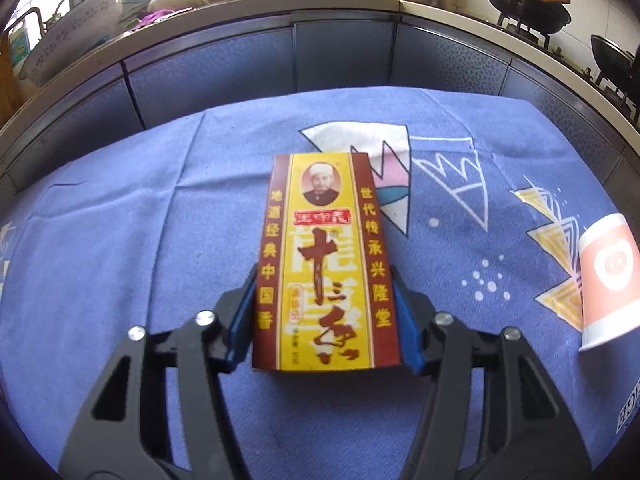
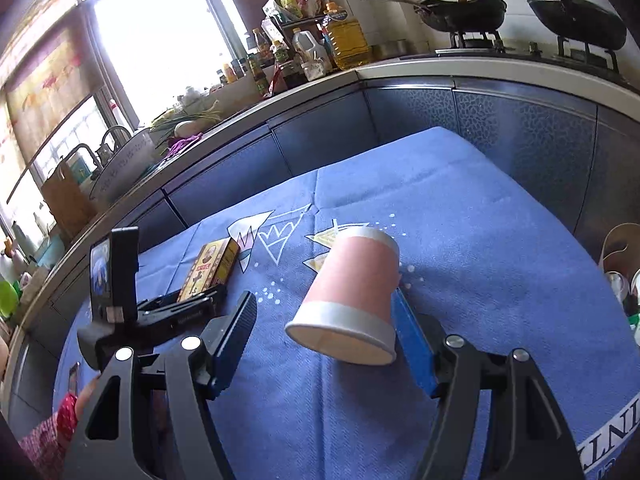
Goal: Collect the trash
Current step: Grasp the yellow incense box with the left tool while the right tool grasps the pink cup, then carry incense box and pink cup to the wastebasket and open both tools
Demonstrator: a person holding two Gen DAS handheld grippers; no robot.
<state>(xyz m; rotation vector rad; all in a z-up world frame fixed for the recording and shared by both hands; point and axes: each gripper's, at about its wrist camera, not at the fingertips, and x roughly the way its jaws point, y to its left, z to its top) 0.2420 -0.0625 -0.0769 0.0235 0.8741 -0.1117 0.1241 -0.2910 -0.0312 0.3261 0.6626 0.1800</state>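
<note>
A yellow and dark red spice box lies flat on the blue cloth; it also shows in the right wrist view. My left gripper has both blue pads against the box's sides, shut on it. A pink and white paper cup lies on its side, open mouth toward the camera; it also shows in the left wrist view. My right gripper is open around the cup: the right pad touches it, the left pad stands apart.
The blue patterned cloth covers the table. Blue cabinet fronts rise behind it, under a counter with bottles, woks and a sink basin. A brown container with trash sits at the right edge.
</note>
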